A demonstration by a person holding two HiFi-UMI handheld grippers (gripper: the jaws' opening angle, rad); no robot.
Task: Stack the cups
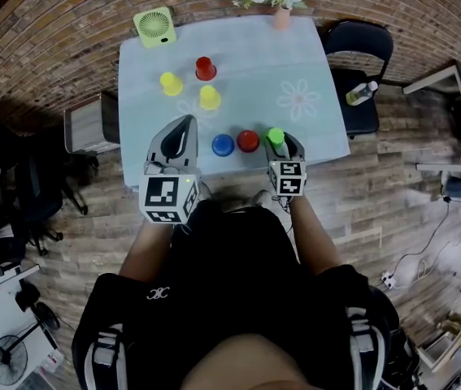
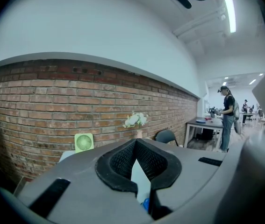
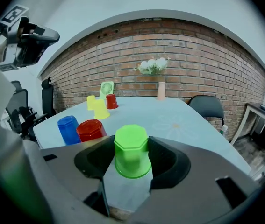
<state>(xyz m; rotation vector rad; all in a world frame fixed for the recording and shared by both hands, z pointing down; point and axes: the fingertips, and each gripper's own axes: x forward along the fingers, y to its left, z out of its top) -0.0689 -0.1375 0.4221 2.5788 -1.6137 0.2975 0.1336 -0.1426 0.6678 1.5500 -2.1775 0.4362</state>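
Right gripper (image 3: pixel 132 158) has its jaws about half apart, pads pressed on both sides of the upturned green cup (image 1: pixel 276 136). That cup's rim is on the table (image 1: pixel 311 55), near the 5 o'clock edge in the head view. The right forearm reaches forward from the body and the tool tilts down toward the tabletop. A red cup (image 1: pixel 248 140) stands just beside the green one at its 9 o'clock, and a blue cup (image 1: pixel 223 145) stands at 9 o'clock of the red.

The left gripper (image 1: pixel 188 120) is held out nearly level over the near edge, at 9 o'clock of the blue cup. Its jaws meet at the tips with nothing between them. Three more cups stand well apart from this row toward 11 o'clock: two yellow cups (image 1: pixel 210 97) and another red one (image 1: pixel 206 68).
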